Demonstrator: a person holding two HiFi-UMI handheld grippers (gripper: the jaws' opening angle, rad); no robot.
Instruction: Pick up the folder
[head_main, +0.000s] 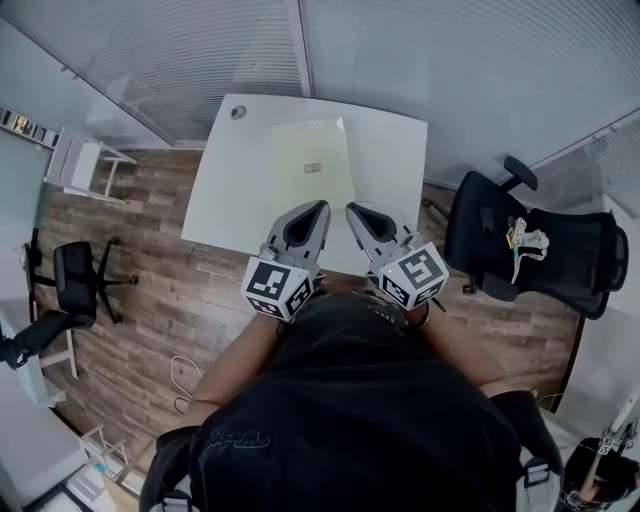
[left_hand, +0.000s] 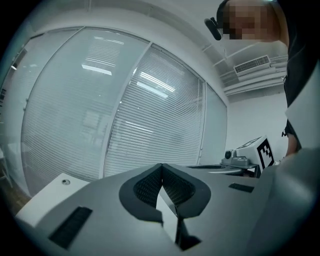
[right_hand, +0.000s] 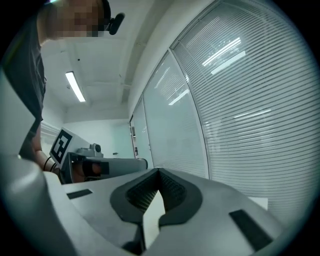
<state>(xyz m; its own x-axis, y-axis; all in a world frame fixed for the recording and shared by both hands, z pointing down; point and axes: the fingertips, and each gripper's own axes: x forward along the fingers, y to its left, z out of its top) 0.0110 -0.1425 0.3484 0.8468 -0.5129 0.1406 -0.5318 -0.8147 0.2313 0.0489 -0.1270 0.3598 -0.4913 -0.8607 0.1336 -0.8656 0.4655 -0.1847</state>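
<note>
A pale yellow folder (head_main: 312, 162) lies flat on the white table (head_main: 230, 190), toward its far middle. My left gripper (head_main: 318, 207) hovers over the table's near edge, just short of the folder's near left corner, its jaws shut on nothing. My right gripper (head_main: 351, 208) is beside it on the right, also shut and empty, near the folder's near right corner. In the left gripper view the left gripper (left_hand: 161, 166) has its tips met, with the right gripper's marker cube (left_hand: 262, 150) at the right. In the right gripper view the right gripper (right_hand: 159, 171) is closed too.
A black office chair (head_main: 530, 240) stands right of the table, and a smaller black chair (head_main: 75, 280) on the wooden floor at the left. A white rack (head_main: 85, 165) stands left of the table. Glass walls with blinds (left_hand: 150, 125) rise behind the table.
</note>
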